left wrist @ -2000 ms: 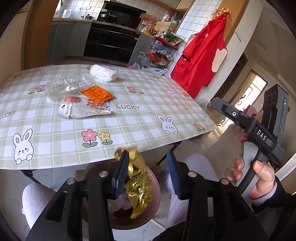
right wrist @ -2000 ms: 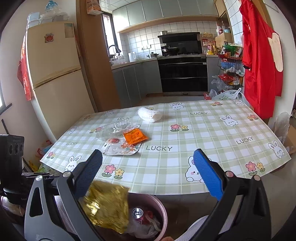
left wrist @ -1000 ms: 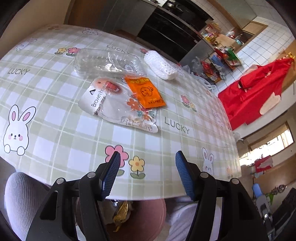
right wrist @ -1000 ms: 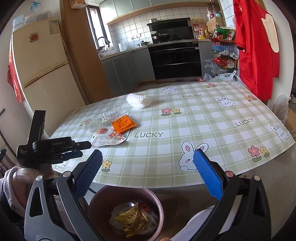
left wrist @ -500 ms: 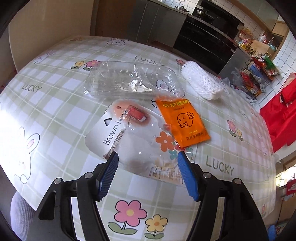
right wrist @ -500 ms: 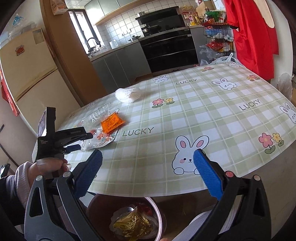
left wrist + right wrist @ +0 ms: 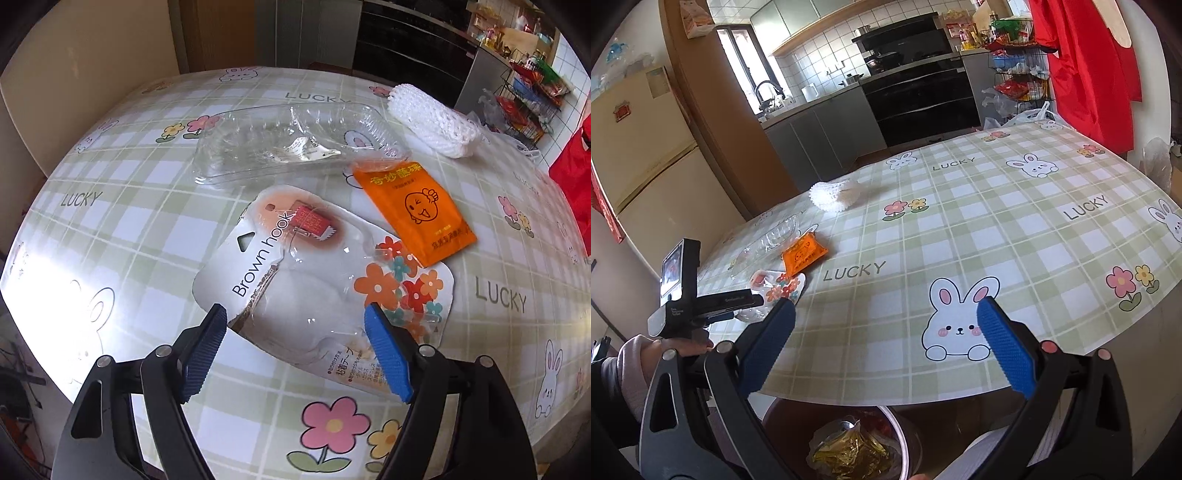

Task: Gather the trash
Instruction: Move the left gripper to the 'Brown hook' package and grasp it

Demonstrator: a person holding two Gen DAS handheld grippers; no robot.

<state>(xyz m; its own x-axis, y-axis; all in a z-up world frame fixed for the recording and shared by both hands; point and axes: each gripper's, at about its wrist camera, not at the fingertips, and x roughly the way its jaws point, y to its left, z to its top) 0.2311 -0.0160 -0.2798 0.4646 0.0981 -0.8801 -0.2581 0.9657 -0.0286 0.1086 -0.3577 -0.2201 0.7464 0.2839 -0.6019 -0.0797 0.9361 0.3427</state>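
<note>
My left gripper (image 7: 295, 325) was spread wide and empty, poised just over the near edge of the hook package (image 7: 325, 280), which lay flat on the surface (image 7: 122, 229) in the middle of my left view. I judged that package light and thin: a card backing under a clear blister, stiff enough to lift by one edge but slick and liable to flex or slide on the glossy cloth. The near edge, at 6 o'clock on the package, looked the best place to pinch, since the blister bulge in the middle would give nothing flat to bite.

At 12 o'clock from the package sat the clear tray (image 7: 295, 144), brittle and crackly by its look, best taken by its rim. At 2 o'clock the orange sachet (image 7: 413, 210) overlapped the package's corner; it seemed limp and nearly weightless, so it might get dragged along. Farther out at 1 o'clock lay the white foam net (image 7: 436, 125), soft and squashy.

My right gripper (image 7: 886, 325) was likewise released and held nothing, hanging above the bin (image 7: 905, 443) below the surface's edge.
</note>
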